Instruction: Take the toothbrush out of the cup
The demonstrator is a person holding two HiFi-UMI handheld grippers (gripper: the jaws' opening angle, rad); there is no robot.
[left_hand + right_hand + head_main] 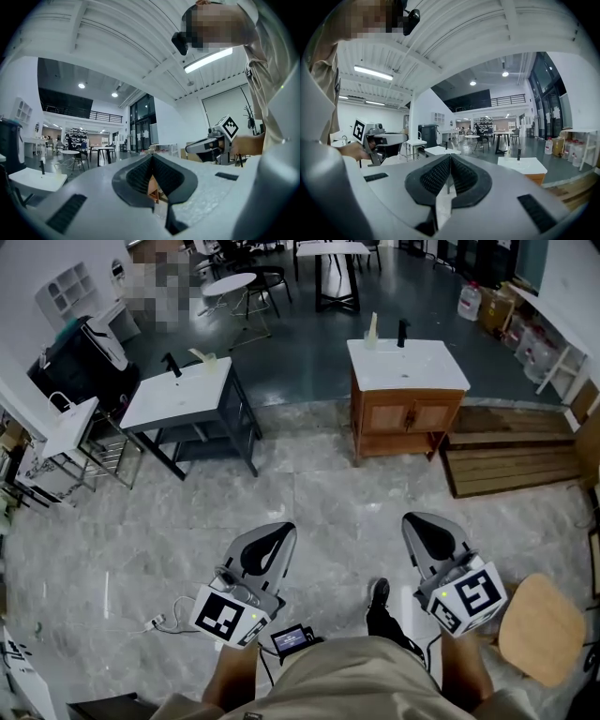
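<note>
Two cups stand far ahead of me, each with a pale toothbrush leaning in it. One cup (372, 335) is on the white sink with the wooden cabinet (409, 415), beside a black tap (402, 332). The other cup (209, 357) is on the white sink with the black frame (176, 397). My left gripper (279, 528) and my right gripper (414, 519) are held side by side over the marble floor, well short of both sinks. In the gripper views the left gripper (152, 157) and the right gripper (449, 157) have their jaws together with nothing between them.
A round wooden stool (540, 629) stands close at my right. A low wooden platform (511, 465) lies to the right of the cabinet. A white wire rack (56, 460) and a cable on the floor (159, 622) are at the left. Tables and chairs stand further back.
</note>
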